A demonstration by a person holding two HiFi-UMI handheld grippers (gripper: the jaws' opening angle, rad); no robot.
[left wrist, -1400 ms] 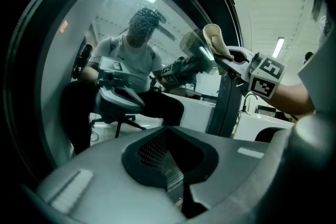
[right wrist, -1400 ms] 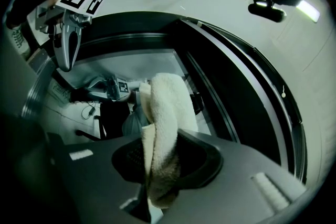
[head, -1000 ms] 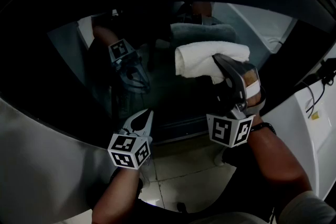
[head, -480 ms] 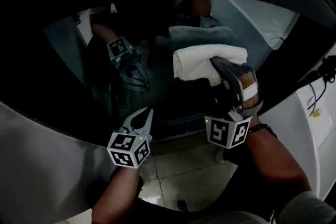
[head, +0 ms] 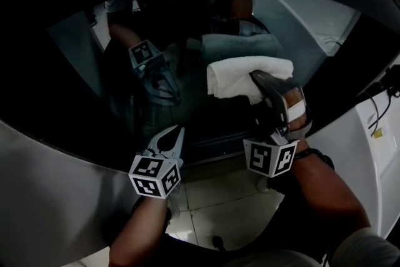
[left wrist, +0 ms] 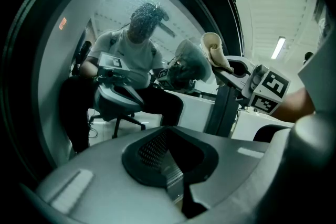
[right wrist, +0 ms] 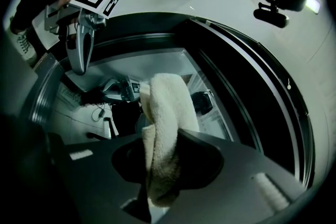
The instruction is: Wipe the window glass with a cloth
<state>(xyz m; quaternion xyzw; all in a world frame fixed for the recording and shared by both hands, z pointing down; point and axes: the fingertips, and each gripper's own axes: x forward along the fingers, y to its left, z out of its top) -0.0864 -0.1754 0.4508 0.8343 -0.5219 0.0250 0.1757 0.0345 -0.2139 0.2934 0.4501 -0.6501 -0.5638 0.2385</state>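
left tool (head: 177,132) — jaws together, pointing up | right tool (head: 257,80) — clamped on cloth (head: 237,75), forearm extended

In the head view the right gripper (head: 261,80) covers the lower right corner of the cloth (head: 240,75), so from there I cannot see where its fingers (head: 270,92) bite. In the right gripper view the end of the cloth goes down between the fingers, and the pinched part is hidden. The upper part of the glass (head: 75,84) is too dark for me to read, and the picture's edges cut it off at the left and the top. I cannot tell if the tip of the left gripper (head: 177,133) touches the glass. The person's forearms (head: 325,191) are cut off by the bottom edge. A cable (head: 381,94) at the right runs out of the picture.
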